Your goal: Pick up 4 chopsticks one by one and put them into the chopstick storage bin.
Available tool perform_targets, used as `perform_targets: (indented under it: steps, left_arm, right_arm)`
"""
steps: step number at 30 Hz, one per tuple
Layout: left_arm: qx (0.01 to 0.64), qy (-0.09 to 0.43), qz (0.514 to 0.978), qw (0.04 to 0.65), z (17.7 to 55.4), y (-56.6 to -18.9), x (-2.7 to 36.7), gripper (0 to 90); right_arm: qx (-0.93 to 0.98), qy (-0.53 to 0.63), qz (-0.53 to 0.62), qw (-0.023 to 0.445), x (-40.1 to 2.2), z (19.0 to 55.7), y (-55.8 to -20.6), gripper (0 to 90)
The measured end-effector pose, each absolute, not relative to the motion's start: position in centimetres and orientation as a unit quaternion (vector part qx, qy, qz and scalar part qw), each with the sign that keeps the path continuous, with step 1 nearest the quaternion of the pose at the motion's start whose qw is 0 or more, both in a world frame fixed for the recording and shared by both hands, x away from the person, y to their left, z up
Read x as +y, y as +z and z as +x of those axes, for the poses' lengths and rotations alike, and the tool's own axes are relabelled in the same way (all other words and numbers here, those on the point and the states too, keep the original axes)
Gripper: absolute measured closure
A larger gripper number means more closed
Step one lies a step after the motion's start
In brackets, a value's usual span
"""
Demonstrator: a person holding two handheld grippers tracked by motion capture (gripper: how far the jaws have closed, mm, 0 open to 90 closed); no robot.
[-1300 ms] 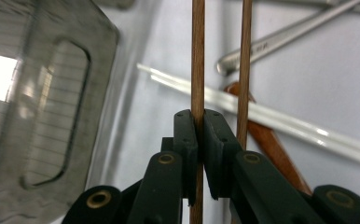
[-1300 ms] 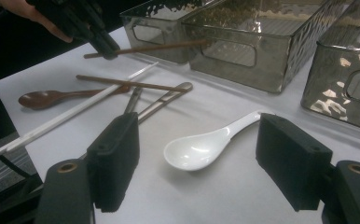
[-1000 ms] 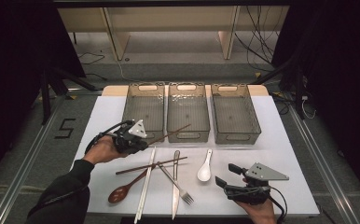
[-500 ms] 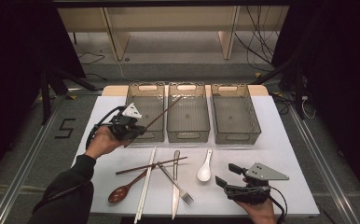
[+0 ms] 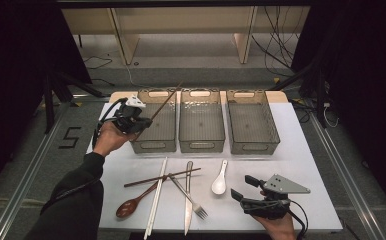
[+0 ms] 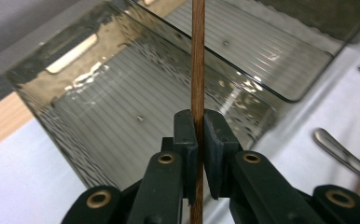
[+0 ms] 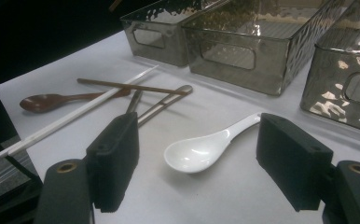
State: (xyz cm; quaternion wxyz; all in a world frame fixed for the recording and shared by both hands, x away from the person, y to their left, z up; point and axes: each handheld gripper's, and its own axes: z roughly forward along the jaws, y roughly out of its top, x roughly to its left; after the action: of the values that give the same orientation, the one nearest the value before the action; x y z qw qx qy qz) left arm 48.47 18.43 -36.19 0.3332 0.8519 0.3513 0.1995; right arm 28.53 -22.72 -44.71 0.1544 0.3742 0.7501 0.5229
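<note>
Clamped 1 brown chopstick (image 6: 197,56) in left gripper (image 5: 131,120) over left bin (image 5: 156,127), nothing binned yet, right gripper (image 7: 199,163) gaping idle.

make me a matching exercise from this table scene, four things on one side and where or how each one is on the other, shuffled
Things:
1. brown chopstick
2. white spoon
3. right gripper
4. brown wooden spoon

Places or states:
A. lying on the white table between the open fingers in the right gripper view
B. clamped in the left gripper, over the left bin
C. open, holding nothing, at the table's near right
D. lying at the near left of the utensil pile

Pairs: 1-B, 2-A, 3-C, 4-D
</note>
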Motion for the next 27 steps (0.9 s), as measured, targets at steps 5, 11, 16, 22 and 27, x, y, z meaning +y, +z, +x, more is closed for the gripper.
perform_targets:
  steps: [5, 11, 16, 22, 27]
  left_arm:
    - [0.364, 0.203, 0.846, 0.333, 49.7, -36.4, 18.6, 83.9]
    - [0.375, 0.206, 0.840, 0.335, 50.6, -36.7, 18.9, 83.9]
    - [0.384, 0.207, 0.835, 0.336, 51.0, -37.1, 19.2, 83.8]
    - [0.395, 0.213, 0.832, 0.327, 51.5, -37.9, 19.2, 83.9]
    - [0.401, 0.214, 0.829, 0.327, 51.7, -38.3, 19.3, 83.8]
  right_arm:
    - [0.750, 0.523, 0.374, 0.155, -22.7, 28.5, -44.7, 30.5]
    - [0.750, 0.523, 0.374, 0.154, -22.8, 28.5, -44.7, 30.5]
    - [0.750, 0.523, 0.374, 0.154, -22.7, 28.5, -44.7, 30.5]
    - [0.752, 0.520, 0.374, 0.155, -22.7, 28.5, -44.7, 30.5]
    - [0.753, 0.520, 0.373, 0.154, -22.6, 28.5, -44.8, 30.5]
